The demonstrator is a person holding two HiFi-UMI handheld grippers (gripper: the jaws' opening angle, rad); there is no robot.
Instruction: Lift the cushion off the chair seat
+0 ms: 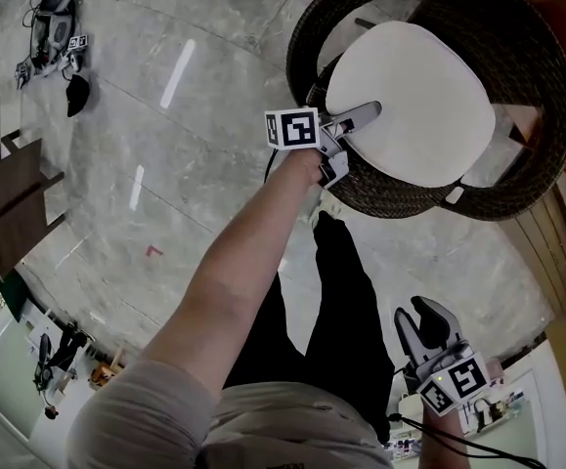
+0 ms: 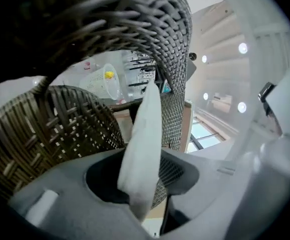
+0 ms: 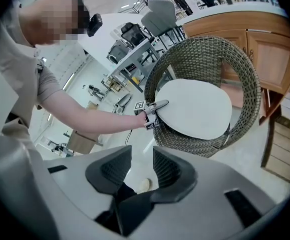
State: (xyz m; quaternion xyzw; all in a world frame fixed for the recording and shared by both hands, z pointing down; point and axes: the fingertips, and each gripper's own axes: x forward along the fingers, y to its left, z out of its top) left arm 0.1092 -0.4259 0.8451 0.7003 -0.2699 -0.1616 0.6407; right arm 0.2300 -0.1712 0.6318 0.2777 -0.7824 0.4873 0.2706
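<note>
Your left gripper (image 1: 361, 117) is pinching, apparently firmly, the cushion (image 1: 419, 96) at its 9 o'clock edge. The cushion is resting in the wicker chair (image 1: 542, 57). Your right gripper (image 1: 421, 320) is hovering at 5 o'clock, jaws spread and empty.

Cushion (image 1: 414, 101) on the chair (image 1: 546, 57) seat.
The left gripper (image 1: 366, 113) is around the cushion's left edge; the right gripper (image 1: 419, 316) is well apart, nearer the person.

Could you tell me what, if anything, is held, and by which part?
The left gripper grips the white cushion by its near edge; the right gripper holds nothing.
</note>
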